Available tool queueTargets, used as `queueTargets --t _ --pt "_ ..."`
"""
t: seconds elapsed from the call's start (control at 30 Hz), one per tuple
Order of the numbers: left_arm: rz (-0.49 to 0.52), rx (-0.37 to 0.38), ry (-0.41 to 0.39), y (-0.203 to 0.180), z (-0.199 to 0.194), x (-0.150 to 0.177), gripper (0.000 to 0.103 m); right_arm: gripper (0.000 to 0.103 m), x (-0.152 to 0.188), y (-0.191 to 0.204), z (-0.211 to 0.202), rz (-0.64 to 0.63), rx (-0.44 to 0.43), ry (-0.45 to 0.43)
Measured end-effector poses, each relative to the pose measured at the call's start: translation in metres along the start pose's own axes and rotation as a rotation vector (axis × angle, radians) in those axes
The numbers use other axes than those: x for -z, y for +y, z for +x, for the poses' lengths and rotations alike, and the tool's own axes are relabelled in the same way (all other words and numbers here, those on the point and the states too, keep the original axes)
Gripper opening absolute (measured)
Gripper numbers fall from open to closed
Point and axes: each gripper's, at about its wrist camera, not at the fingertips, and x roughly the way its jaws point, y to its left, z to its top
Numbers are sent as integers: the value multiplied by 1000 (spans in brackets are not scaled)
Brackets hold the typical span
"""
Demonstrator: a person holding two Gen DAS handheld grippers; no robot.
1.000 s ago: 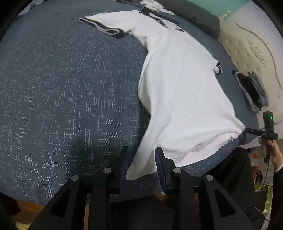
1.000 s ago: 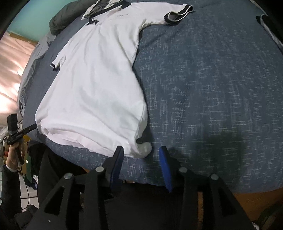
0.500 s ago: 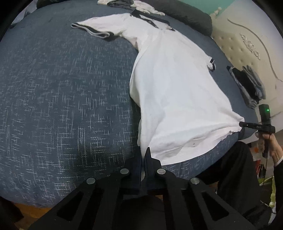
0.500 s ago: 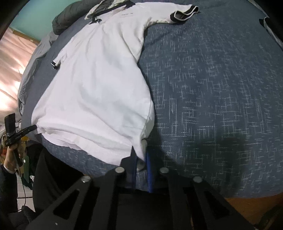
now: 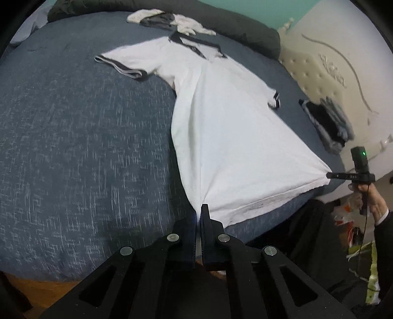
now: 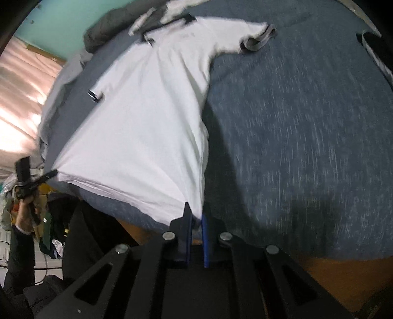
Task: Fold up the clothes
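A white polo shirt with dark collar and sleeve bands lies spread on the blue bed, collar at the far end. My left gripper is shut on one bottom hem corner. The other hem corner is pinched by my right gripper, which also shows in the left wrist view as the right gripper at the far right. In the right wrist view the white polo shirt has its hem stretched taut and lifted off the bed between both grippers, and the left gripper shows at the left.
The blue bedspread fills most of both views. A pile of clothes and a dark pillow lie at the head. Folded dark garments sit at the bed's right side, beside a cream padded headboard.
Both grippers went from open around the hem corners to shut on them, then rose a little. The hem now hangs taut between them, off the bed.
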Motion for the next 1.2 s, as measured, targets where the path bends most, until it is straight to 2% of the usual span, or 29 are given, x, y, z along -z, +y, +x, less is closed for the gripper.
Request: queueTargets --t 0.1,0.3,0.47,0.6,0.77,0.9,1.1,1.2 --pt "2 -7 46 1 11 11 3 6 8 -6 23 23 12 56" --pt "-33 -47 115 13 32 26 3 6 14 -11 36 38 17 84" --pt "-62 -55 111 18 36 21 4 9 10 -13 25 52 -20 35" --pt "-74 -54 93 19 28 12 14 12 7 -15 10 63 -51 -4" --pt "-97 -79 25 22 2 -7 25 20 -1 -26 -12 95 -73 -66" --pt "-119 -86 -34 22 -12 -32 26 21 -17 -34 -24 137 -71 -139" --pt "-132 -70 -93 22 -8 -75 28 22 -51 -33 -34 169 -97 -242" --pt "-150 -53 -113 21 6 -97 30 36 -72 -28 -33 180 -116 -267"
